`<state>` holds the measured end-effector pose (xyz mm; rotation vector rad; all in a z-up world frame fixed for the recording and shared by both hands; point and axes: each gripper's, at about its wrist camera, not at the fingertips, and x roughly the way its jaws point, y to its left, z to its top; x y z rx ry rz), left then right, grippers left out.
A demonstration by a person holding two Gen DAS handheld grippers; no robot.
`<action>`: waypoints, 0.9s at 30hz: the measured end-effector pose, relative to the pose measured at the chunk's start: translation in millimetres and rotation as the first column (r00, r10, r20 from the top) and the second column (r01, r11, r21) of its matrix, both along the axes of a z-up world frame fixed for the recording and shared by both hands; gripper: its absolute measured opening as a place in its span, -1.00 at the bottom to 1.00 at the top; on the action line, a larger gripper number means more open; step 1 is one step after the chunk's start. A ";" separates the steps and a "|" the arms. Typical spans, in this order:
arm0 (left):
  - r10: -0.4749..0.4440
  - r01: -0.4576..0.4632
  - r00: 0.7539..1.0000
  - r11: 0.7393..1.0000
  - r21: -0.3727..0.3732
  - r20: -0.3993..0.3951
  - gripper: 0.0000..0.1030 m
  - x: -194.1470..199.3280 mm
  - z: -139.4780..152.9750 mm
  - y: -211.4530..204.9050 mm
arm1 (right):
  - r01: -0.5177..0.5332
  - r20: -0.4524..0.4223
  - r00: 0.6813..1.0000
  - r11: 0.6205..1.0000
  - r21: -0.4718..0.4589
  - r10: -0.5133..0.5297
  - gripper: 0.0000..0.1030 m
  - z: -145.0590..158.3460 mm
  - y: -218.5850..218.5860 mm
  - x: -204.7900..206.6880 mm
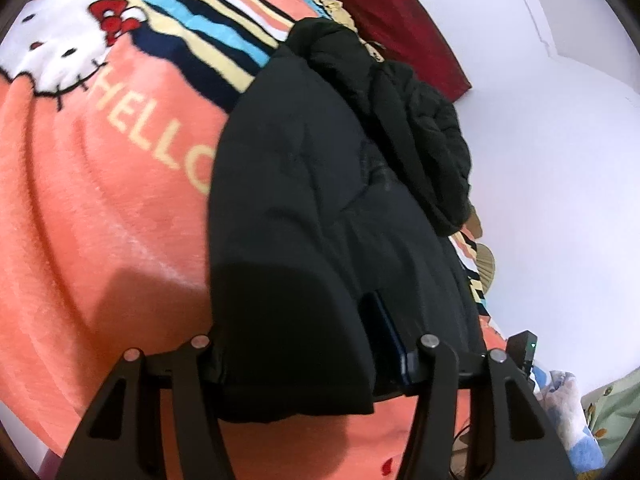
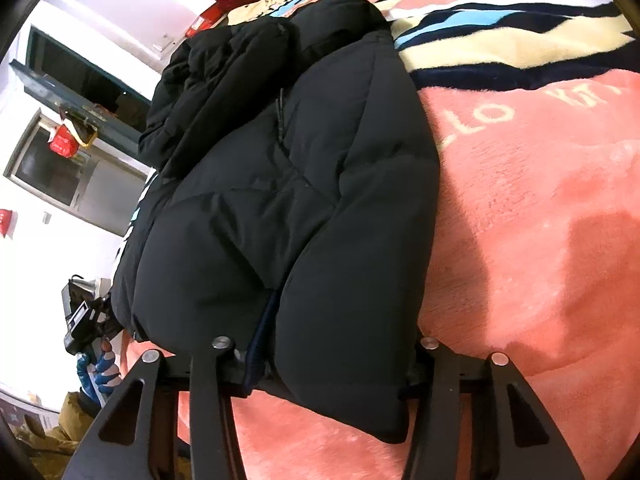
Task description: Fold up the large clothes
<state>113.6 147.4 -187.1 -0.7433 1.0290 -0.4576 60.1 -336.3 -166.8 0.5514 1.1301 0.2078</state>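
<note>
Black padded fabric fills both our views: a puffy jacket (image 1: 320, 200) lies lengthwise on a bed, on a coral-pink fleece blanket (image 1: 100, 220) printed with a white cartoon cat, cream lettering and blue, cream and navy stripes. The jacket's far end is bunched into a rumpled heap near a dark red pillow (image 1: 404, 20) at the head of the bed, beside a white wall.

Our left hand-held gripper (image 1: 308, 364) has the jacket's near hem between its two fingers; the cloth bulges through the gap and covers the left finger, while the blue-edged right finger (image 1: 390, 344) lies against the fabric. We cannot tell whether the pads actually press on it.

Our right hand-held gripper (image 2: 324, 364) straddles a thick folded lobe of the same hem, with both fingers buried under the padding, so we cannot tell whether it is clamped there either.

In the right wrist view, the other gripper (image 2: 86, 320) appears at the jacket's left edge, held by a hand in a blue glove (image 2: 98, 372). A dark window frame (image 2: 88, 76) stands behind it.
</note>
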 end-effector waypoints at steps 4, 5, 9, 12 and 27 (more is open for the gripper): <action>-0.011 0.011 1.000 1.000 0.004 0.009 -0.10 0.4 2.1 -5.2 | -0.008 0.004 1.000 1.000 0.006 0.008 -0.20 -0.1 1.2 0.6; -0.012 0.012 1.000 1.000 0.007 0.010 -0.18 0.4 2.3 -5.8 | -0.012 0.007 1.000 1.000 0.007 0.012 -0.23 0.3 1.7 0.8; -0.024 0.024 0.999 1.000 0.021 0.023 -0.35 0.6 7.3 -11.3 | -0.023 0.019 1.000 1.000 0.018 0.023 -0.41 2.3 4.1 0.9; -0.035 0.034 0.999 0.999 0.033 0.034 -0.41 0.7 11.9 -17.0 | -0.029 0.027 0.999 0.999 0.025 0.029 -0.49 3.4 6.0 1.8; -0.087 0.085 0.991 0.996 0.023 0.097 -0.56 7.5 39.9 -31.4 | -0.032 0.142 0.990 0.997 0.069 0.021 -0.65 23.4 6.2 -2.2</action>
